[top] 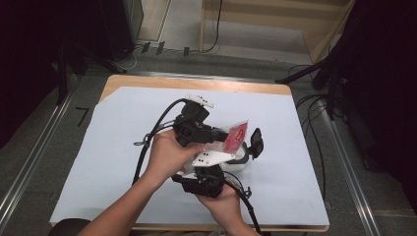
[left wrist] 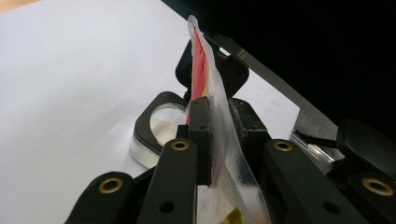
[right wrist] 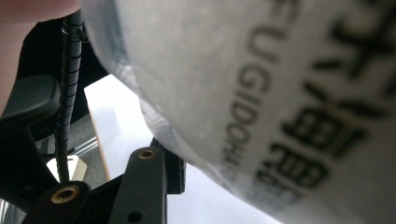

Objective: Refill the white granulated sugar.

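White paper covers the wooden table point(top: 118, 81) we work at, with dark curtains at nine and three o'clock and cables trailing over the floor towards twelve. At the left of the high view our left hand point(top: 167, 155) reaches in from seven o'clock and carries the left gripper point(top: 216, 135), which points towards three o'clock. In the left gripper view its jaws stand nearly closed and pinch the lower edge of a clear plastic pouch point(left wrist: 219, 135); the pouch rises edge-on between them, with its red printed part towards twelve o'clock. Behind the jaws, at about ten o'clock from them, a clear block with a black frame point(left wrist: 156, 128) rests on the paper. In the high view the pouch point(top: 236, 135) sits near the middle of the sheet, its red face tilted up between the two grippers. Further right and lower, our right hand point(top: 223, 199) comes in from six o'clock with the right gripper point(top: 241, 162); the grey plate lies across the top of it. In the right gripper view the pouch point(right wrist: 224, 79), pale and printed with dark lettering, lies very close to the camera above one black jaw; we cannot tell whether these jaws press on it.
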{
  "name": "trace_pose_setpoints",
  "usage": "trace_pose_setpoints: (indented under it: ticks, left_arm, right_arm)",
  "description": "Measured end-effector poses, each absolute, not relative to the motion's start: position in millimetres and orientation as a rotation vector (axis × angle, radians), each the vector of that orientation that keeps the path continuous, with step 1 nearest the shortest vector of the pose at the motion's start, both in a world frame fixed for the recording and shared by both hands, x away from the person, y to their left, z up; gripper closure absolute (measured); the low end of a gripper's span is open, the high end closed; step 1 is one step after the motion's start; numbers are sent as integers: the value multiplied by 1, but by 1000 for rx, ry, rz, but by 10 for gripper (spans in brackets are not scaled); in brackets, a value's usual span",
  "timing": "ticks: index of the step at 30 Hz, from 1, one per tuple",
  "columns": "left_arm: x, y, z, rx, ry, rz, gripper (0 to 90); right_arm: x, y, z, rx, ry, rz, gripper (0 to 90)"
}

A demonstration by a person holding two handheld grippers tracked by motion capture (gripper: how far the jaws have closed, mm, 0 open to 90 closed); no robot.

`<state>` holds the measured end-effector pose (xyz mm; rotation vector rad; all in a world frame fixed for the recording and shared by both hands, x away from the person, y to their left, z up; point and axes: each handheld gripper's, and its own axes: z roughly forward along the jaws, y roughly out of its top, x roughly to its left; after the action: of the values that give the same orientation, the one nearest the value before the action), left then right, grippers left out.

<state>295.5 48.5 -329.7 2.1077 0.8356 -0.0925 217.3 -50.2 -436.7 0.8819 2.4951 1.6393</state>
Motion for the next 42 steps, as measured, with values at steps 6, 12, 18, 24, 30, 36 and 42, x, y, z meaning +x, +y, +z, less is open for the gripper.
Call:
trace_pose_setpoints:
  ticks: [6,12,18,24,30,36,42]
  left_arm:
    - [295,48,-329,2109,840,-92,808]
    - [295,48,-330,2110,840,-91,808]
    - [295,48,-330,2107,838,-94,808]
    - [295,48,-329,2108,839,-100,803]
    - [295,48,-329,2107,838,-101,801]
    - [295,49,-329,2110,839,-101,799]
    - [295,48,-329,2109,839,-102,800]
  right_arm:
    - [217,-50,-437,881,2495,1639,636]
    - [217,-50,-437,881,2495,1639,636]
    - [217,-50,-437,883,2494,1639,637]
    - [217,-50,-436,889,2490,1641,637]
    - [217,-50,-436,886,2491,1644,637]
    - [217,-50,-436,884,2493,1641,637]
    - [217,-50,-436,885,2494,1639,637]
